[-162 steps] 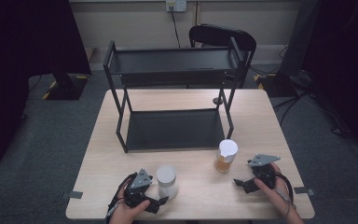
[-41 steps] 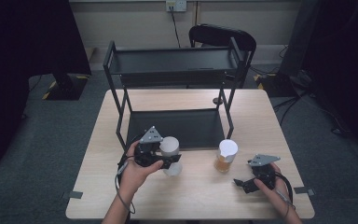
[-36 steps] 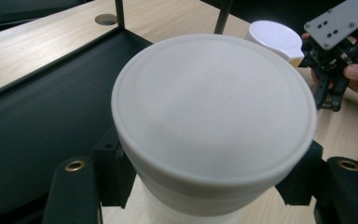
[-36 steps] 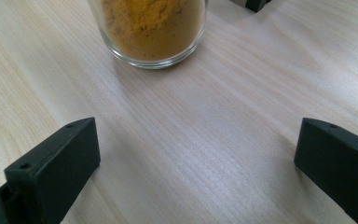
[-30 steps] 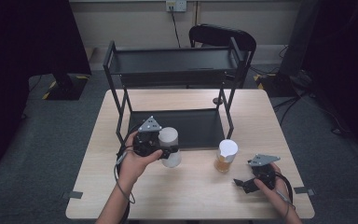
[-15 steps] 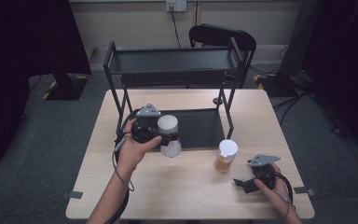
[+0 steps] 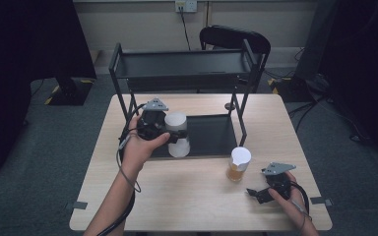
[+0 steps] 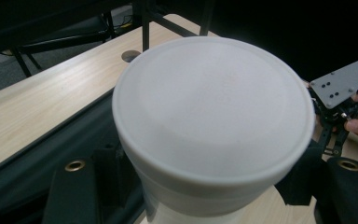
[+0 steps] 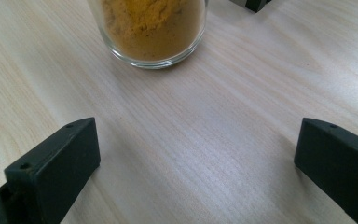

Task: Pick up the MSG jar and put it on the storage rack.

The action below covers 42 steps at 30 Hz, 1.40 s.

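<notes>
Nearest to me, my right gripper (image 7: 254, 192) rests on the wooden table (image 7: 187, 201) at its front right corner, jaws spread wide with only bare tabletop between them. Its own view adds what the high view cannot resolve: the glass jar (image 9: 150, 29) just ahead holds an orange-yellow powder and stands apart from both jaws, untouched. From above, that jar (image 7: 238, 164) carries a white lid and stands upright in front of the rack. Further in, my left gripper (image 7: 173, 135) is closed on the white-lidded jar (image 7: 177, 133), gripping its body below the lid and holding it above the front edge of the black rack's (image 7: 182, 73) lower shelf (image 7: 211, 135), toward the shelf's left end. The left gripper view shows the broad white lid (image 8: 214, 112) from above, with the black jaw pads pressed against the jar on either side, and my right gripper (image 8: 338, 114) farther off. The rack's upper shelf (image 7: 182, 64) stands behind, with a dark chair (image 7: 234, 37) beyond the table.
</notes>
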Available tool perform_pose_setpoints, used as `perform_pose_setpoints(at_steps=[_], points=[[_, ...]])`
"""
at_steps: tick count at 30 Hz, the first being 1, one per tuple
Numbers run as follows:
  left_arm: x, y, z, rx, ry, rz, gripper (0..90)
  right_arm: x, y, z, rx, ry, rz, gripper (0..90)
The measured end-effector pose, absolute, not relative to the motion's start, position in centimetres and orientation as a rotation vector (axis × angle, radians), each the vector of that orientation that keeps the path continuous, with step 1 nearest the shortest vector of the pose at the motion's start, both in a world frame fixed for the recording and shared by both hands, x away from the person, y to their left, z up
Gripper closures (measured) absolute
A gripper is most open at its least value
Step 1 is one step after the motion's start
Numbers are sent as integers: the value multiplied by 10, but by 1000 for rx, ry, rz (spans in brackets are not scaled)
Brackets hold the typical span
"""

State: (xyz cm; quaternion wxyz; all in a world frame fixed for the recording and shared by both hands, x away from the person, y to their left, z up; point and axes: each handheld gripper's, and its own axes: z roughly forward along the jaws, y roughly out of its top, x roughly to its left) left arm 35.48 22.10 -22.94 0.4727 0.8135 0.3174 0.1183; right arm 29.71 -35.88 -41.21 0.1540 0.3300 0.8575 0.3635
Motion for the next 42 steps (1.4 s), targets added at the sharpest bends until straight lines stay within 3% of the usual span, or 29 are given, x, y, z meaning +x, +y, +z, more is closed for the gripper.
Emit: perform_pose_setpoints(at_steps=[42], points=[[368, 225, -141, 1979, 841, 409, 346, 297, -359, -412, 947, 2458, 1042, 0]])
